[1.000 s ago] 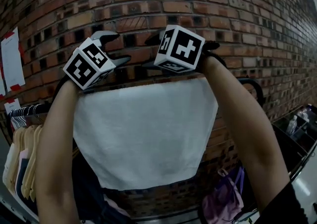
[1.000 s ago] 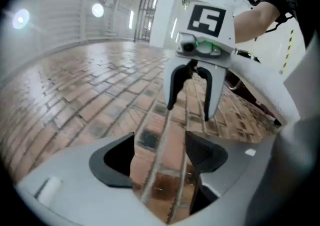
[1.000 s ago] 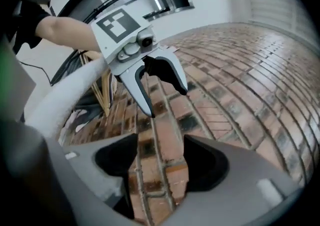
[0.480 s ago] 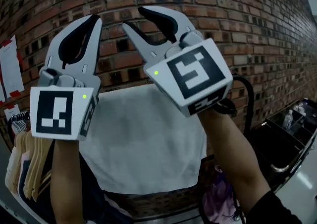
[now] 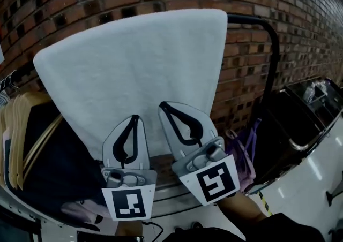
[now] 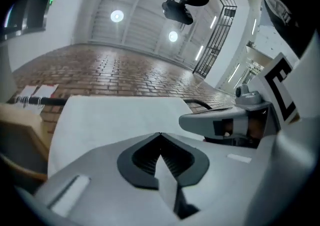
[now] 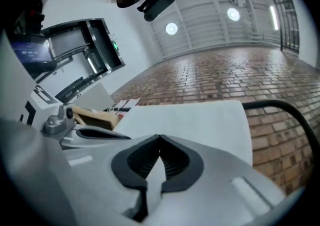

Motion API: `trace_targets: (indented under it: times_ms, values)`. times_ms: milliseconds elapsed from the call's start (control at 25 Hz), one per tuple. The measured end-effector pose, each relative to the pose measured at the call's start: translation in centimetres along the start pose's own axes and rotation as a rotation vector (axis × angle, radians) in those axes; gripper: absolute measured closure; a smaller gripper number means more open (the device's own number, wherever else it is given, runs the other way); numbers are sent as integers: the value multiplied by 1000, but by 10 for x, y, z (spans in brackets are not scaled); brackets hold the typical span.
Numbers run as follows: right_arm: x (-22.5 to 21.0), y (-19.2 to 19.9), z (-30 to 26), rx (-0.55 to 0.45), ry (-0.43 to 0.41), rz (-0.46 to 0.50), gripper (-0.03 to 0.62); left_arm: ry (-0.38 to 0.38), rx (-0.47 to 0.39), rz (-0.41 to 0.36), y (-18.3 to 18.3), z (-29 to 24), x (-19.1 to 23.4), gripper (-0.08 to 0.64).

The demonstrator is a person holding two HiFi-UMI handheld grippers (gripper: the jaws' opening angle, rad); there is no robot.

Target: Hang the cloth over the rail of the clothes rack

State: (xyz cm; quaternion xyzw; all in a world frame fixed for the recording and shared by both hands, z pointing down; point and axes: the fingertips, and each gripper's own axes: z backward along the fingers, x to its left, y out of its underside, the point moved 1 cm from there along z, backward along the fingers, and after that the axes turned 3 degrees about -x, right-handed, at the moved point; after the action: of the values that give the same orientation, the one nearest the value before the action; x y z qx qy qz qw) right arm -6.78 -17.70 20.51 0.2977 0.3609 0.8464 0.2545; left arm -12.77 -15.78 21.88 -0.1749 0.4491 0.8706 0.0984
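White cloth (image 5: pixel 134 69) lay draped over the rack rail (image 5: pixel 252 20), just beyond the left gripper (image 5: pixel 134 119) and right gripper (image 5: pixel 163 107). Both had jaws pressed together, gripping nothing. Hangers (image 5: pixel 24 128) hung at left.

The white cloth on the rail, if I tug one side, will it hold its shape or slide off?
Probably floppy: the cloth drapes flat over the rail. Likely light, towel-like. Nothing visibly pins it, so a tug may slide it off.

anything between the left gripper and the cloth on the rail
Nothing. In the left gripper view the shut left gripper points straight at the cloth draped over the rail, and no other object shows between them.
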Motion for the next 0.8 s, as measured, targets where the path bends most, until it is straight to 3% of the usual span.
trace_targets:
  times_ms: [120, 320, 560, 800]
  values:
    - [20, 56, 38, 133, 10, -90, 588, 23, 69, 51, 33, 27, -31, 557]
    - [35, 115, 79, 252, 37, -174, 588, 12, 223, 143, 95, 54, -53, 557]
    - [36, 144, 101, 333, 76, -219, 588, 8, 304, 199, 129, 70, -77, 557]
    - [35, 152, 106, 345, 97, -230, 588, 12, 321, 225, 138, 69, -86, 557]
